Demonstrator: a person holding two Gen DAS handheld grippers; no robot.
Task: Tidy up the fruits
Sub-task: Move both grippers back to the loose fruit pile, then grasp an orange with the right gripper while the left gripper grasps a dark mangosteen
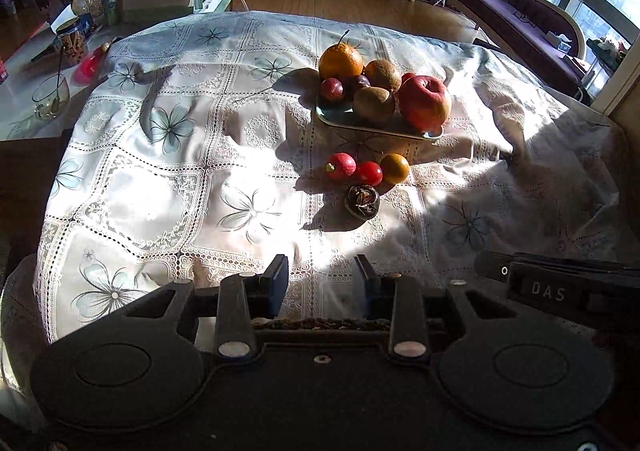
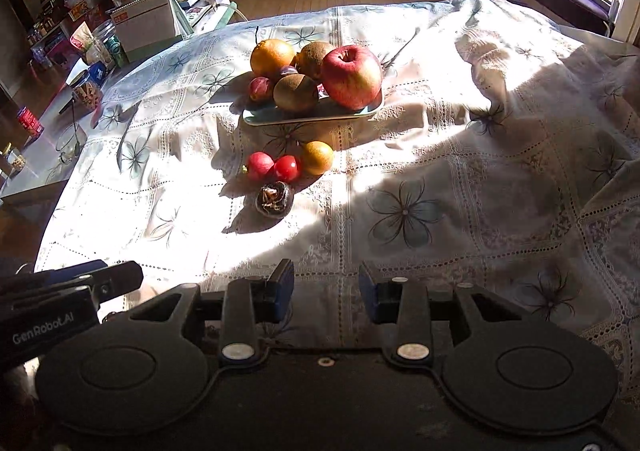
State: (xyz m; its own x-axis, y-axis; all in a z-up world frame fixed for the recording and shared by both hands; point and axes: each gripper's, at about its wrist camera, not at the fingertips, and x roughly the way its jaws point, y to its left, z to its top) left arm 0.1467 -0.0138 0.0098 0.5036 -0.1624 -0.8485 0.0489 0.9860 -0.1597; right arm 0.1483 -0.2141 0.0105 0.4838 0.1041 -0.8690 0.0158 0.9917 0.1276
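Start at your left: your left claw [image 1: 322, 277] hangs low over the near edge of the tabletop [image 1: 168, 187] with its jaws apart and nothing between them, well short of any fruit. Ahead of it, four loose pieces sit on the lace cloth, just in front of the plate [image 1: 332, 118]. Leftmost is a red round fruit [image 1: 341, 165], touching a smaller glossy cherry tomato [image 1: 369, 173], which in turn touches a small orange citrus [image 1: 395, 168]; a dark, wrinkled fruit [image 1: 362, 201] lies just nearer to you, apart from the row. These look light, and the tomato likely thin-skinned and slick, so take each across its widest middle and squeeze gently. The dark one appears soft or dried, so pinch its sides, not the shrivelled top. The plate behind already holds a stemmed orange [image 1: 340, 61], two plums, two kiwis and a big red apple [image 1: 424, 102] at its right end, crowded together, so a free spot looks scarce. Further right, your right claw [image 2: 326, 287] is likewise spread and empty, low over the shaded near cloth.
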